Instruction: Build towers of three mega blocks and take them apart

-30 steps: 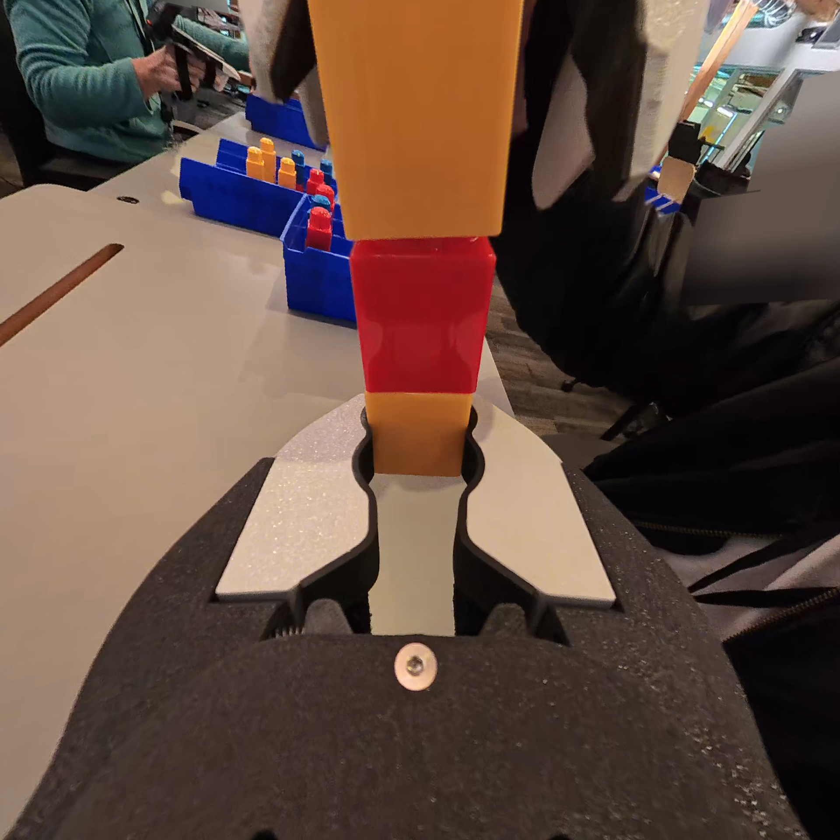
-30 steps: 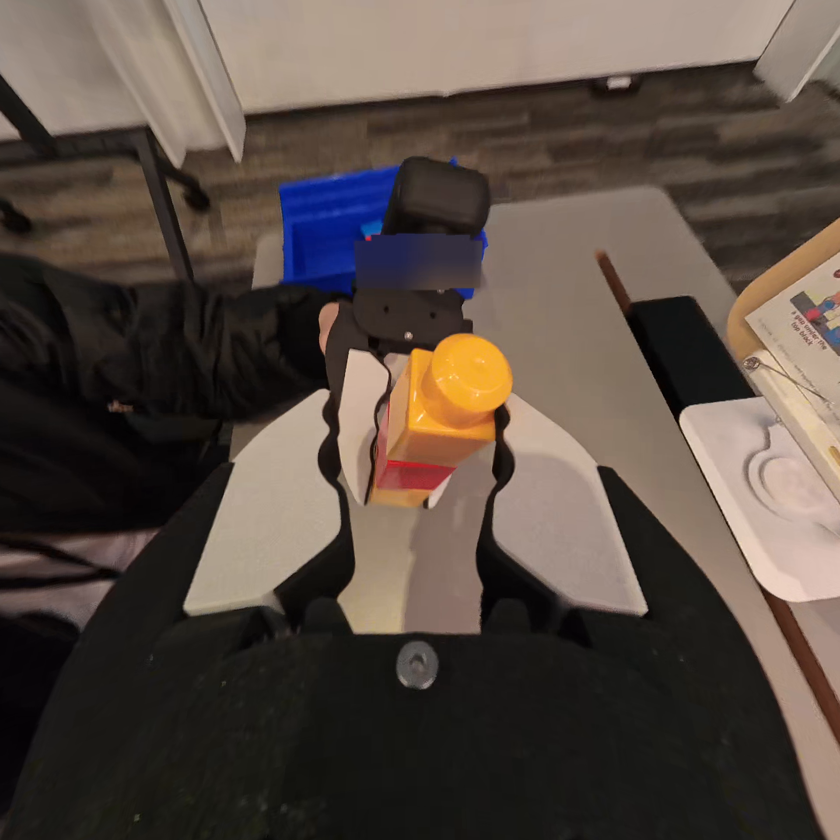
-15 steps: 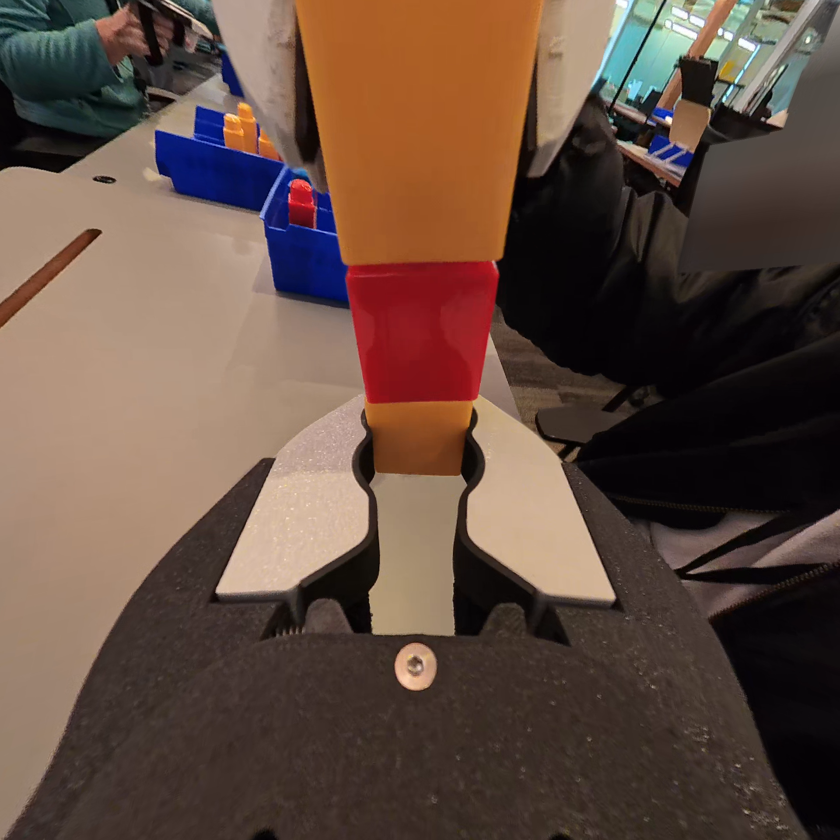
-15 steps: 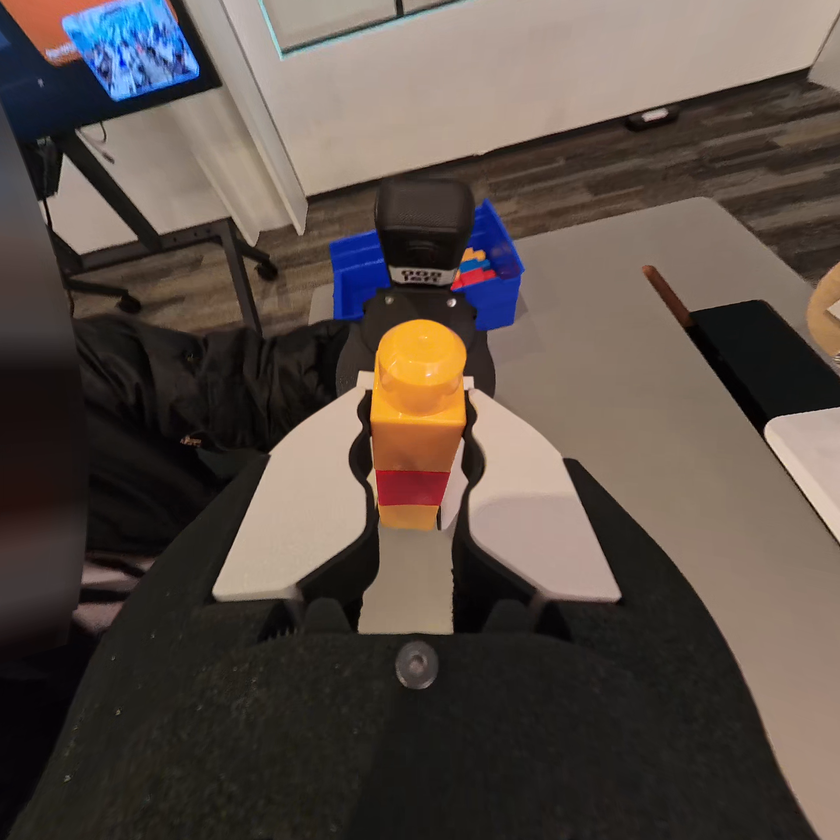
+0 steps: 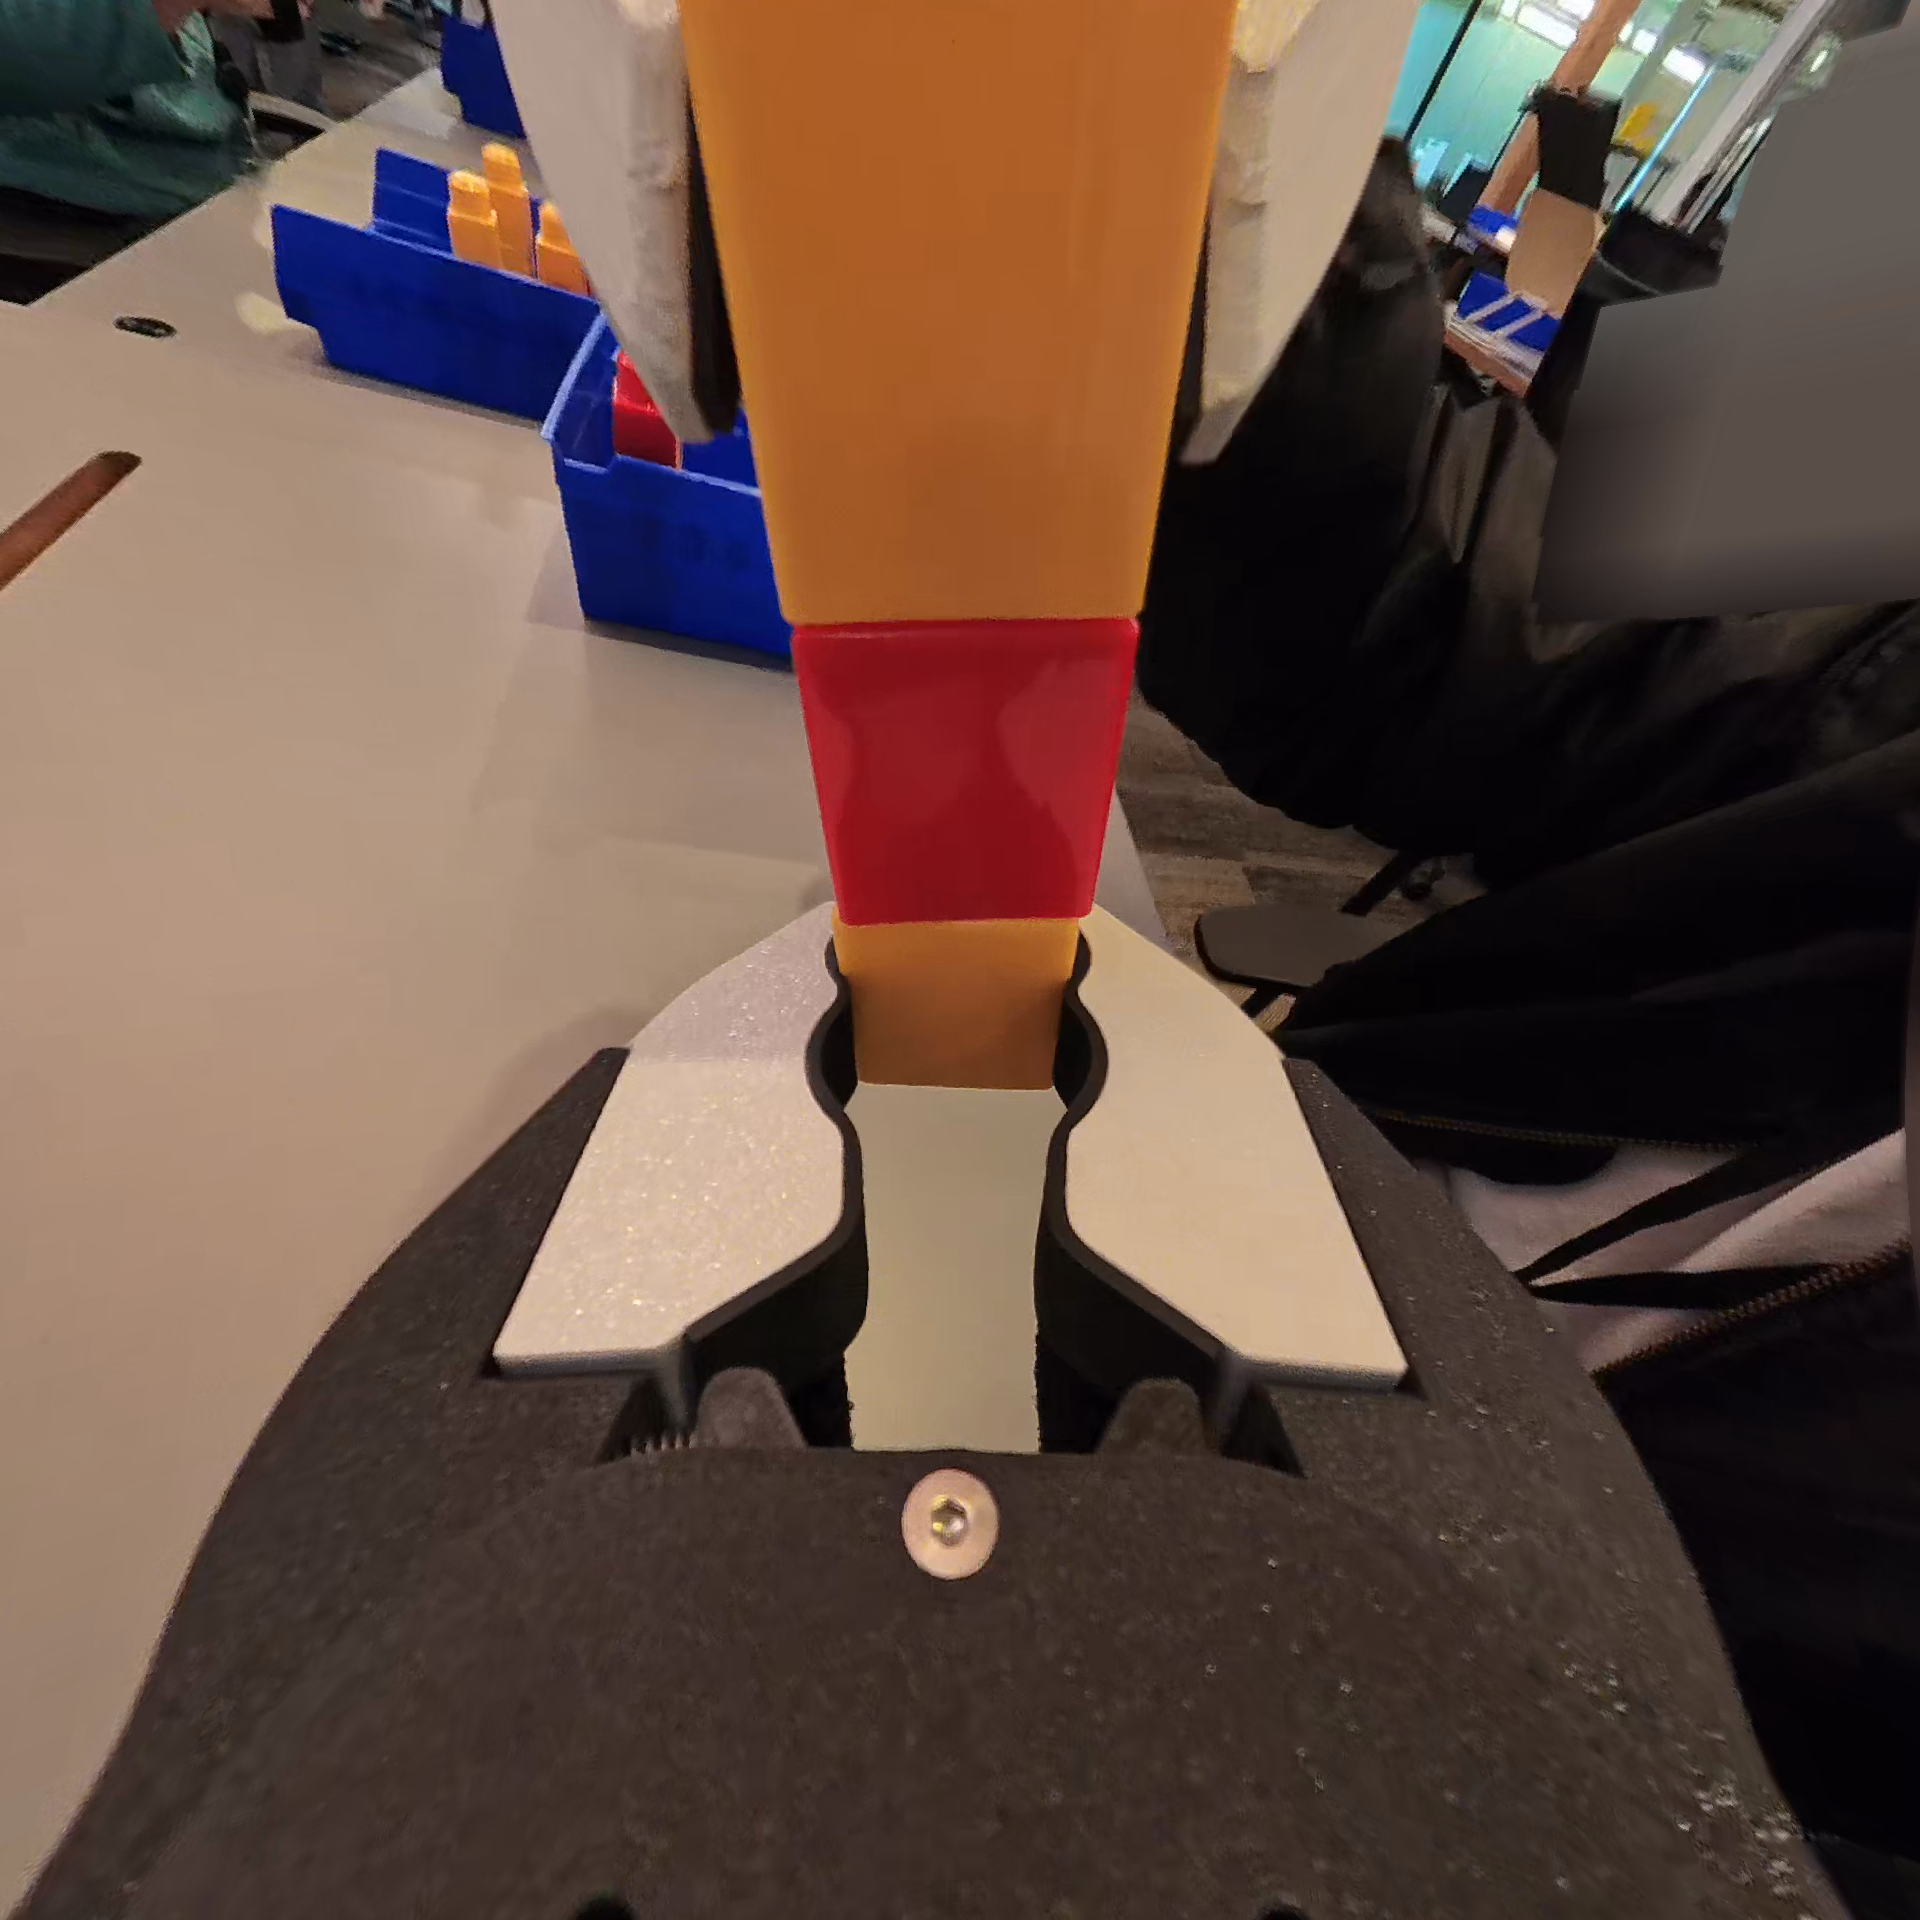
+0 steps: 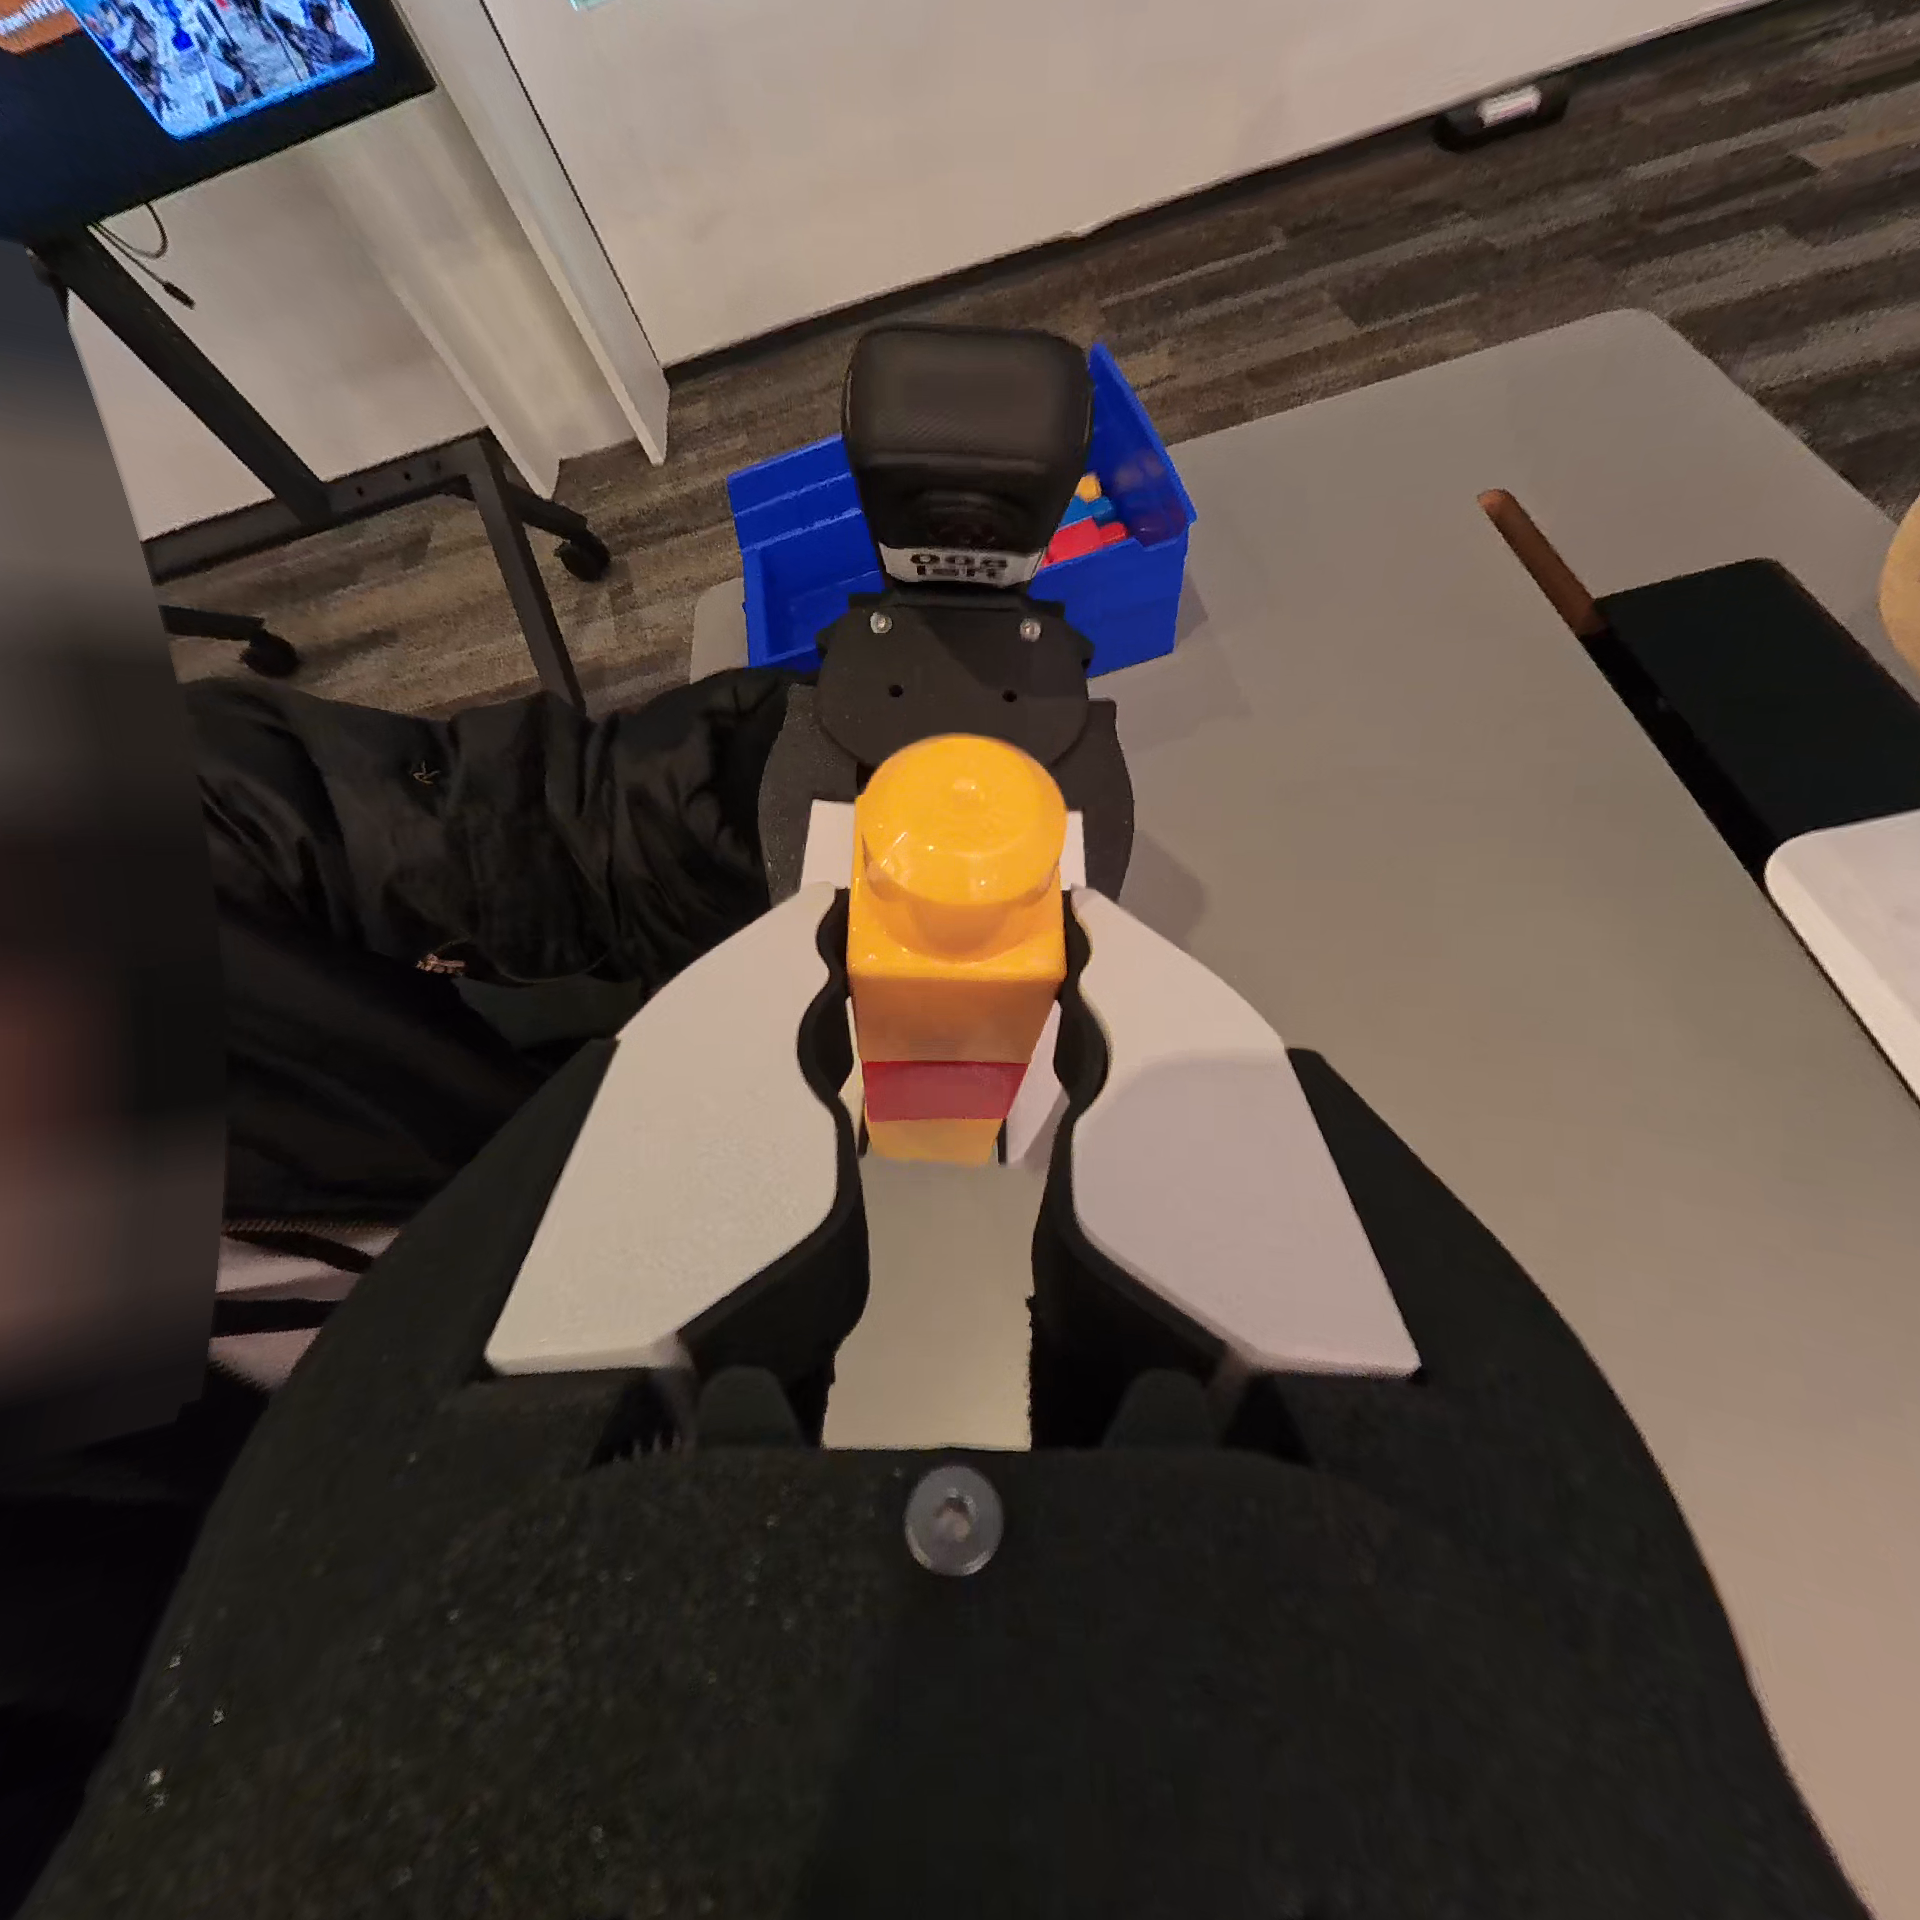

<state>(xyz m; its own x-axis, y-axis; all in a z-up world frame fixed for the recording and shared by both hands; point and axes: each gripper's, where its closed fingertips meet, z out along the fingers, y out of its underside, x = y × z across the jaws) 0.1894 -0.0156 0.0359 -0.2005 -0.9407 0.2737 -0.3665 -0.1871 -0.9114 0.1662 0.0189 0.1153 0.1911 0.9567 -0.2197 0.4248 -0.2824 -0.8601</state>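
A three-block tower stands on the grey table: an orange bottom block, a red middle block and an orange top block. My left gripper is shut on the orange bottom block. My right gripper comes from above and is shut on the orange top block; its white fingers flank that block in the left wrist view. The right wrist view shows the red block and the bottom block below, and the left gripper's body behind the tower.
Blue bins with red and orange blocks stand at the table's far side; one blue bin shows in the right wrist view. A black jacket lies off the table's right edge. A white tray and a black pad sit at the right.
My right gripper swung square over the tower and its fingers closed from wide open onto the orange top block. My left gripper kept its hold on the bottom block.
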